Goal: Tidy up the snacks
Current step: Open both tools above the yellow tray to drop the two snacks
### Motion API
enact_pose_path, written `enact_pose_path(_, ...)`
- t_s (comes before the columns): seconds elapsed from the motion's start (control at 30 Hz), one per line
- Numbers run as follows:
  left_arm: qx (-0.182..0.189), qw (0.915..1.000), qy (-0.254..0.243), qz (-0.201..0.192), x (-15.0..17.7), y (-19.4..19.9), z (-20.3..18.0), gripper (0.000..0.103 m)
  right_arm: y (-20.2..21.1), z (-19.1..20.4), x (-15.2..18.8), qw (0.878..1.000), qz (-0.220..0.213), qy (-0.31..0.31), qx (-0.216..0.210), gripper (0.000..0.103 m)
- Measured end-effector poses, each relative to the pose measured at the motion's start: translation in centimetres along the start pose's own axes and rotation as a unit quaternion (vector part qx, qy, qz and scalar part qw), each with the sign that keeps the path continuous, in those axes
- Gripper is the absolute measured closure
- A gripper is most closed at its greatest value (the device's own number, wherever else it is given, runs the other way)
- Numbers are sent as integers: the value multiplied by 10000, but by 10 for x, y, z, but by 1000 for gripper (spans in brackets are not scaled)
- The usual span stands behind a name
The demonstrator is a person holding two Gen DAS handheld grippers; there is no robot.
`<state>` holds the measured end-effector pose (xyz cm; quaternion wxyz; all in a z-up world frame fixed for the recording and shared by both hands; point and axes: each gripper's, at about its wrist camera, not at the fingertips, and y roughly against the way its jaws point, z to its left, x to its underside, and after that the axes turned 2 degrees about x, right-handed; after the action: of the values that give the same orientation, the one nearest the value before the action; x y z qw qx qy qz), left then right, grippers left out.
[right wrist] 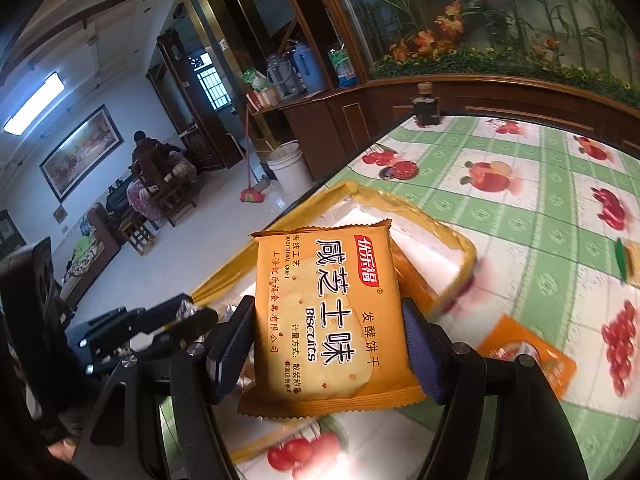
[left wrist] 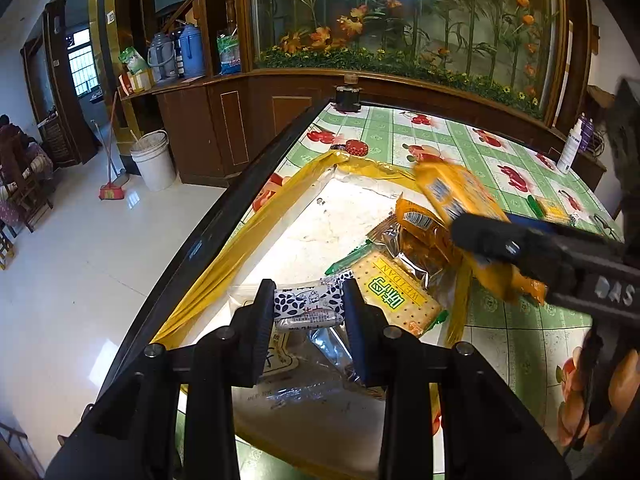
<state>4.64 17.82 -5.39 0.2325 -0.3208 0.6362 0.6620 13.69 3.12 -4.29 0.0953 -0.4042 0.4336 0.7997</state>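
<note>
Left wrist view: the left gripper (left wrist: 308, 308) has its fingers clenched on a blue-and-white packet (left wrist: 308, 302), low over the yellow-rimmed tray (left wrist: 256, 220) on the bench (left wrist: 520, 332). Beside it in the tray lie a WEIDAN cracker pack (left wrist: 394, 294) and brown-orange packs (left wrist: 420, 240). The right gripper (left wrist: 496, 240) reaches in from the right, carrying an orange pack (left wrist: 460, 196) above the tray.

Right wrist view: the right gripper (right wrist: 328, 344) grasps the orange biscuit pack (right wrist: 328, 316) by its side edges, held up above the tray (right wrist: 464, 248). Another orange packet (right wrist: 532, 352) lies on the bench (right wrist: 520, 216), beside the tray.
</note>
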Motion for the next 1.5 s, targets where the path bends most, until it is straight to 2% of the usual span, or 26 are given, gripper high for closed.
enact_pose_path(0.33, 79, 9997, -196, 113, 2, -3, -12, 72, -48, 9, -36, 9999, 99, 71, -19, 32)
enact_pose_path(0.7, -2, 9994, -78, 347, 13, -11, -11, 72, -68, 7, -34, 9997, 225, 70, 9, 32)
enact_pose_path(0.97, -23, 9992, -60, 388, 13, -15, -13, 72, -79, 1, -32, 9990, 342, 177, 228, 33)
enact_pose_path(1.2, -37, 9992, 49, 398, 11, -15, -8, 72, -80, 3, -33, 9990, 338, 217, 181, 35)
enact_pose_path(1.27, -167, 9989, 78, 431, 10, -16, -6, 66, -77, 2, -33, 9991, 314, 200, 179, 35)
enact_pose_path(1.33, -326, 9985, 137, 418, 10, -16, -4, 37, -71, 0, -33, 9994, 268, 162, 160, 35)
enact_pose_path(1.4, -451, 9982, 144, 373, 9, -13, -4, 29, -62, -4, -32, 9996, 201, 111, 151, 35)
enact_pose_path(1.5, -530, 9978, 195, 345, 8, -9, -2, 28, -44, -11, -29, 9998, 83, 33, 190, 34)
